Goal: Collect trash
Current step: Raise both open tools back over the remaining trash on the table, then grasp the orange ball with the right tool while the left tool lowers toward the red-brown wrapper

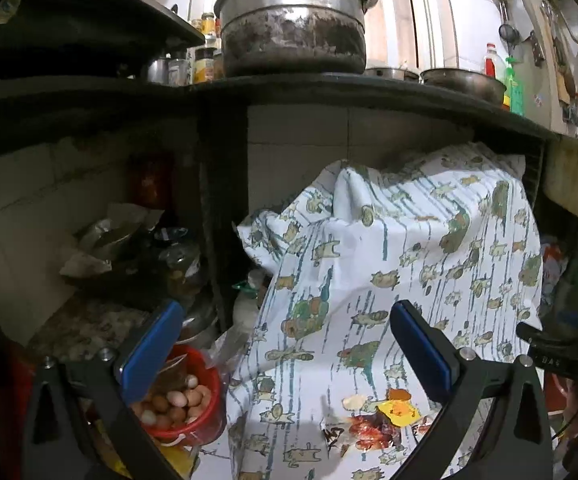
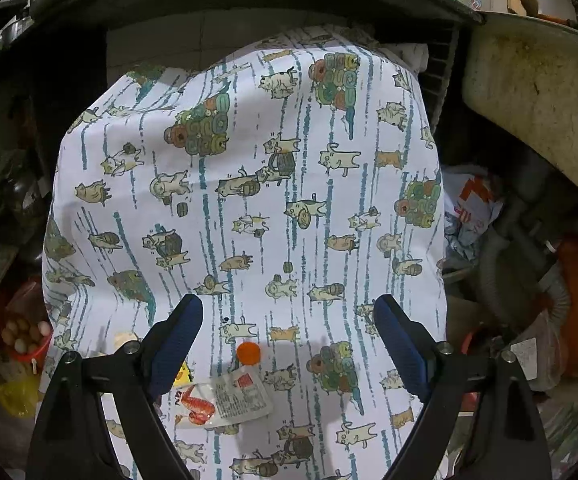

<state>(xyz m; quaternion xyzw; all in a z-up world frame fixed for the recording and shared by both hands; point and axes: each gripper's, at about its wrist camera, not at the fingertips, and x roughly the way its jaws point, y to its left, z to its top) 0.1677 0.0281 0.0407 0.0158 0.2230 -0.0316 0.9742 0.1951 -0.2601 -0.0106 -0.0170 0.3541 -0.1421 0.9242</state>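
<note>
We have both grippers over a printed cloth (image 2: 249, 184) draped down from under a dark counter (image 1: 329, 88), and the trash lies low on it. In the right wrist view our right gripper (image 2: 289, 344) stands with its jaws wide apart and nothing between the pads; a food wrapper (image 2: 225, 400) sits at about seven o'clock from the gap, close to the left finger, and an orange cap (image 2: 248, 353) lies just above it, near the wrapper's top edge. In the left wrist view our left gripper (image 1: 285, 348) is likewise spread and empty, with the same wrapper (image 1: 373, 426) and a yellow scrap (image 1: 399, 410) at five o'clock, near the right finger. We judge the step in hand to be lining up on the wrapper. To do it well we should shift the right gripper toward seven o'clock so the wrapper sits between the pads, come down flat, and pinch a raised edge rather than the cloth beneath. The red bucket (image 1: 205, 420) of eggs (image 1: 177, 400) at eight o'clock of the left gripper wants a wide berth.
</note>
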